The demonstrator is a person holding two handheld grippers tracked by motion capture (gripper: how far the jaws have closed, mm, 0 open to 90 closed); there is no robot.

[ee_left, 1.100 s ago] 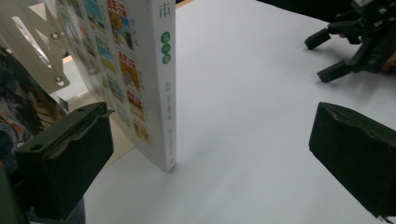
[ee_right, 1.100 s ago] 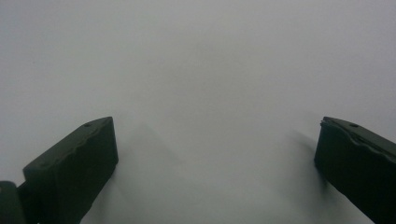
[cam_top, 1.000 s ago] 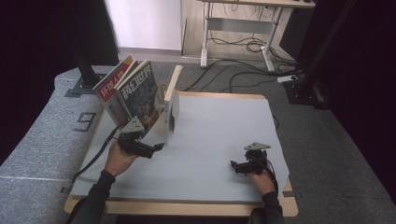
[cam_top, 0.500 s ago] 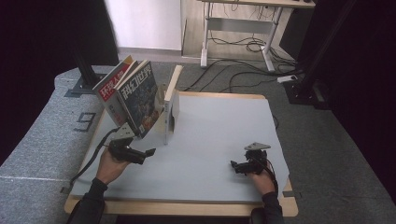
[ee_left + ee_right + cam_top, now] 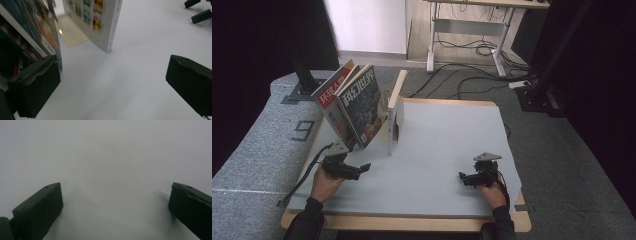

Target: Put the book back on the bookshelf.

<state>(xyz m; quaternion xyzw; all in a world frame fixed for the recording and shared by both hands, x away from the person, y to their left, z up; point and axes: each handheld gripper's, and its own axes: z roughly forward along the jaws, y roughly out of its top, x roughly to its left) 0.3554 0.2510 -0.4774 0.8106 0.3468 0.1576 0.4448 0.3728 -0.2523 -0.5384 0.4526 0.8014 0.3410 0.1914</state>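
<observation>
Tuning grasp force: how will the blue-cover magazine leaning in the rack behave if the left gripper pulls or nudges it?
The blue-cover magazine looks thin, so probably floppy and light; it may sag if pinched at one corner. It leans tilted against the red-cover magazine, so a nudge could tip or slide it. The glossy cover may slip between the fingers. The left gripper is open beside it.

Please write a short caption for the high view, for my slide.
Two open grippers, left gripper and right gripper, rest on the table beside leaning magazines.

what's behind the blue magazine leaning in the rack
A red-covered magazine leans right behind the blue magazine, only its top and left edge showing. The rest of it, and anything further back, is covered.
</observation>
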